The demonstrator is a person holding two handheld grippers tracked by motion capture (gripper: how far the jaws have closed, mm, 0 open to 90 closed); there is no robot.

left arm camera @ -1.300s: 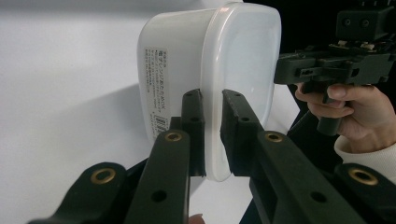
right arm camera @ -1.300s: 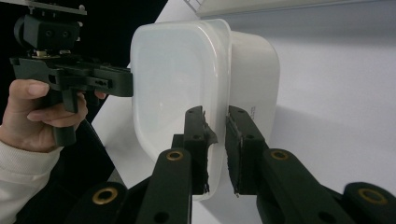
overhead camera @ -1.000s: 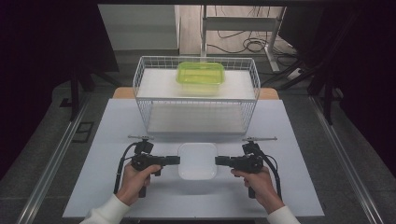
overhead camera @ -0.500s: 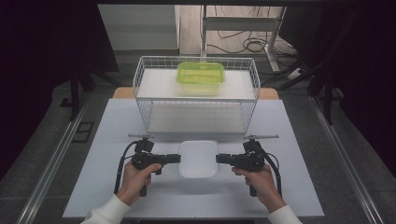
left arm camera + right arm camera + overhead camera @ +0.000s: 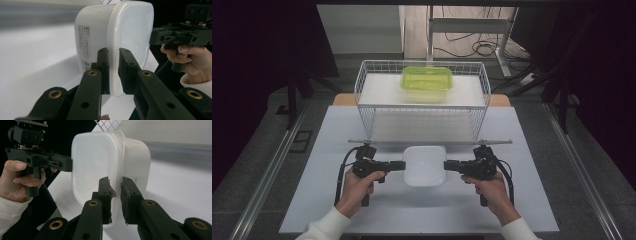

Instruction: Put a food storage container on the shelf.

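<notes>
Looking down from above, a white bench (image 5: 312, 200) carries a white plastic container (image 5: 425, 165) w/ rounded corners, sitting near the front centre, just in front of a white wire basket (image 5: 362, 107); inside the basket, toward the back, lies a yellow-green lidded box (image 5: 426, 79), well apart from the container; a person's two hands come in from the bottom edge, white sleeves at the wrists; the left gripper (image 5: 401, 165) meets the container's left edge and the right gripper (image 5: 448, 164) meets its right edge, both held roughly level and pointing inward at each other; in the left gripper view, the left gripper (image 5: 113, 72) has its black fingers (image 5: 103, 65) narrowed onto the container's rim, one finger on either side of the thin lip, pads pressed against it; a printed label (image 5: 83, 47) runs down the container's side wall; the other hand & its gripper show at the far side of the container; in the right gripper view, the right gripper (image 5: 115, 197) likewise has its fingers (image 5: 130, 192) pinching the opposite rim, clamped on the lip; one pad looks worn and ragged at its edge; the container appears there turned on its side, since the camera is rolled w/ the hand; whether the container rests on the bench or is lifted off it cannot be told.
</notes>
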